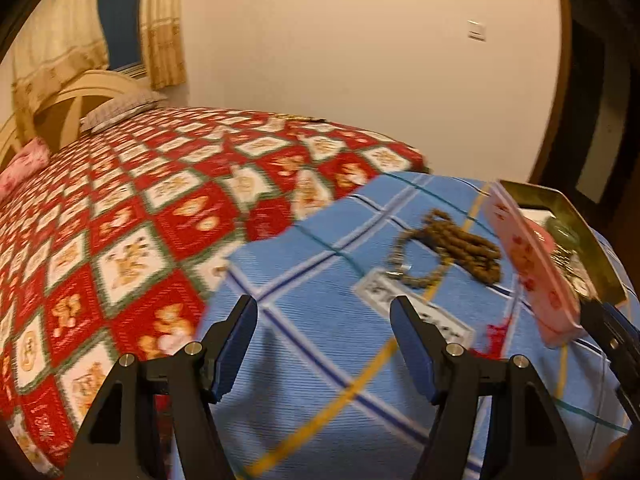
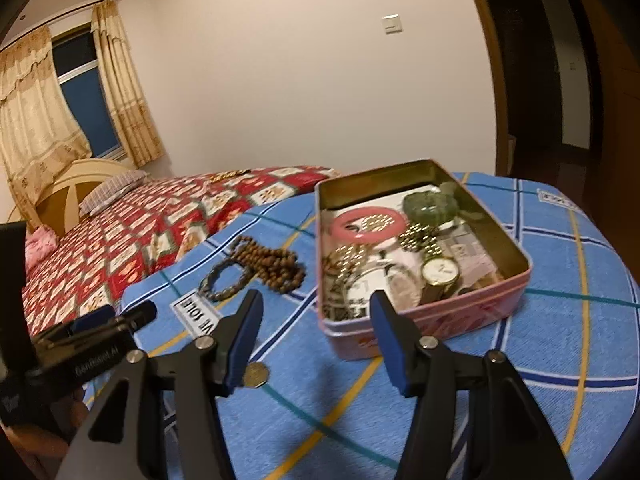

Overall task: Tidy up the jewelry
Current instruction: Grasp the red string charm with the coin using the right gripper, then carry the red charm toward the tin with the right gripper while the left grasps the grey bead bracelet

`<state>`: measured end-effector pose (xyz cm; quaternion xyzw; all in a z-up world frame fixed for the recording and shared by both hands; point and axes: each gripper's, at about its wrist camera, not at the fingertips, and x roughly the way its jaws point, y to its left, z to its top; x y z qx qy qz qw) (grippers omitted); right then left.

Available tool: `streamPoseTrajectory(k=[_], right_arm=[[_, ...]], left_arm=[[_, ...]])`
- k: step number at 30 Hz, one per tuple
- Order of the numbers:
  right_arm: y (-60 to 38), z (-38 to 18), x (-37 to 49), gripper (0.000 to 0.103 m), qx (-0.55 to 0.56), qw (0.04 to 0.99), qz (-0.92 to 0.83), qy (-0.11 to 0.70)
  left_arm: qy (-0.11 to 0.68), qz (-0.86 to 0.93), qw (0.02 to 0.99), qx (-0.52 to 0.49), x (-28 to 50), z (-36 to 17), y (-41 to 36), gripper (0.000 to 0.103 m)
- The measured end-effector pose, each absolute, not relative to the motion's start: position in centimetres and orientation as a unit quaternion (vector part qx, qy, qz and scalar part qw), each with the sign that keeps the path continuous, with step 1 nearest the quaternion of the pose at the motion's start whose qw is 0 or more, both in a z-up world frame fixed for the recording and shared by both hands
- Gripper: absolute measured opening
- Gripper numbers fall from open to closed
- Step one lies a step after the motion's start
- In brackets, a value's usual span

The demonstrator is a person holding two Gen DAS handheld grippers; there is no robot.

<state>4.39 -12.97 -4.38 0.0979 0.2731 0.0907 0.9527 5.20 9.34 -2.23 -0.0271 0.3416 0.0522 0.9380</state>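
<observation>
A pink tin box (image 2: 432, 316) stands open on the blue checked cloth (image 2: 560, 320). It holds a pink bangle (image 2: 366, 226), a green jade piece (image 2: 430, 206), a gold watch (image 2: 439, 272) and gold chains (image 2: 420, 238). Left of the box lie a brown bead necklace (image 2: 276, 266) and a dark bead bracelet (image 2: 224, 280). A coin (image 2: 255, 374) lies near my right gripper (image 2: 316, 340), which is open and empty in front of the box. My left gripper (image 1: 324, 344) is open and empty over the cloth, short of the beads (image 1: 460, 248) and bracelet (image 1: 416, 272). The box (image 1: 532, 264) shows at right.
The blue cloth lies on a bed with a red and white patterned cover (image 1: 120, 220). Pillows (image 2: 112, 190) and a headboard (image 2: 76, 184) are at the far left. A white wall with a switch (image 2: 390, 24) is behind, a dark doorway (image 2: 560, 80) at right.
</observation>
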Motion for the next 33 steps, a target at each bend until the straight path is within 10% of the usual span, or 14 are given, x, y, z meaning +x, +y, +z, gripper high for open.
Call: streamPoseTrajectory(k=[15,19,23,33], right_arm=[[-5.1,-6.5,7.6,0.070,-0.001,0.914,0.153,0.377],[-3.9,-7.7,8.9,0.053,-0.017,0.896,0.155,0.415],[-3.8,-7.8,8.6,0.012,-0.037,0.897,0.153,0.414],[-6.5,-5.2,6.2,0.010,0.042,0.923,0.204,0.324]], left_arm=[[0.365,0.088,0.926,-0.034,5.8,-3.5,11.4,0.069],[0.374,0.088,0.923,-0.037,6.0,-3.7,11.5,0.069],[0.384,0.083,0.919,-0.046,6.3,-4.0,11.7,0.069],[0.352,-0.031,0.934,-0.046,8.1,-2.6,9.0,0.069]])
